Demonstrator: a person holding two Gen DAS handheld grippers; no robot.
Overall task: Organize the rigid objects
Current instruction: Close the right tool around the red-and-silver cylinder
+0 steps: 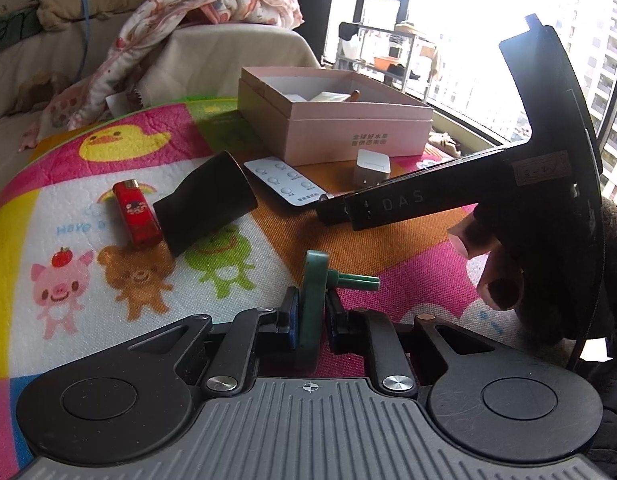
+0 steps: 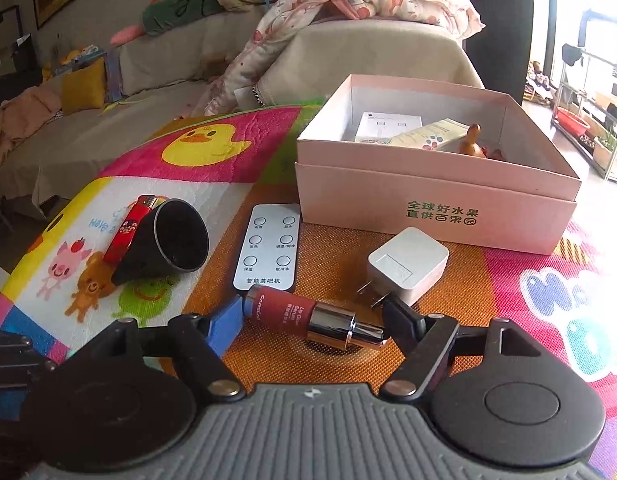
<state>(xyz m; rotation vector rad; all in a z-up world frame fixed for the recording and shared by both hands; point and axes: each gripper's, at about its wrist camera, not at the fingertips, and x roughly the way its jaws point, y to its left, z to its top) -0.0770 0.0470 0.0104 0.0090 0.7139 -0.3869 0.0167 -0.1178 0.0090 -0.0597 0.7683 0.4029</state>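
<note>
Green plastic piece (image 1: 310, 304) pinched in our left gripper (image 1: 311, 312).
Our right gripper (image 2: 308, 320) is spread around the red serum bottle (image 2: 308, 314).

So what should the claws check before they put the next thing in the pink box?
1. Left claw grips green plastic piece: ok.
2. Right claw straddles red lip serum tube: ok.
3. Right claw squeezing the tube: not ok, there are gaps at both pads.
4. Pink box open on top: ok.
5. Room left inside the box: ok, bare floor near the front.
6. Charger clear of the right claw: cannot tell, its prongs are close.
</note>
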